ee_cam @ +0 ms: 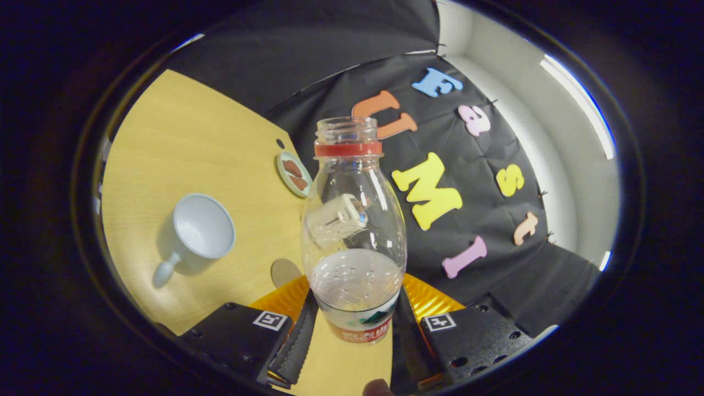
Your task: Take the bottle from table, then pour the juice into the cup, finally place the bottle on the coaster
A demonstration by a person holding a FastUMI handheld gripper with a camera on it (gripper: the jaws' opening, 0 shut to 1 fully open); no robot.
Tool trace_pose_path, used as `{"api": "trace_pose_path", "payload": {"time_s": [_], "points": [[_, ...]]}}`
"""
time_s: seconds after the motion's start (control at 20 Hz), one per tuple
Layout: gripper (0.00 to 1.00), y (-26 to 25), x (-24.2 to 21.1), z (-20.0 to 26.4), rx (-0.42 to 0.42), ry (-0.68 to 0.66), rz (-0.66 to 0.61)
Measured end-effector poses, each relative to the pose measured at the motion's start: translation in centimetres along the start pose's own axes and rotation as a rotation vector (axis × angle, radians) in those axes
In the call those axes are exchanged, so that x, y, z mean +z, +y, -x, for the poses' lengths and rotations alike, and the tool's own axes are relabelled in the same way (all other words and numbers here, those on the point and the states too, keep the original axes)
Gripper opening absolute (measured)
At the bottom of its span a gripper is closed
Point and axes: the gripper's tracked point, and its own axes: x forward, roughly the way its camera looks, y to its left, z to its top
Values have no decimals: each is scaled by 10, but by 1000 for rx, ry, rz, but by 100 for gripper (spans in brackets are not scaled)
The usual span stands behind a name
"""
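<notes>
Clear uncapped bottle [352, 231] clamped low between the jaws, long axis upright, mouth up, cup [201, 228] alongside.

The bottle [353, 231] is clear plastic with a red neck ring and a white, red and green label. The cup [199, 228] is pale blue-white. The table [181, 148] is light yellow wood. The gripper [352, 344] is black, with ribbed pads and black-and-white square markers. The coaster [428, 300] is orange.

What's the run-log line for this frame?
gripper: shut on bottle | bottle: uncapped, lifted | cup: apart, on table | coaster: bare
</notes>
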Motion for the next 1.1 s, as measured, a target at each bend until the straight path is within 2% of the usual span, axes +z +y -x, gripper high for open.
{"api": "trace_pose_path", "payload": {"time_s": [0.5,0.65,0.8,1.1], "points": [[75,-45,14,28,66,-104,-534],[75,-57,17,28,81,-125,-628],[75,-78,25,24,61,-177,-716],[75,-99,43,-15,97,-211,-829]]}}
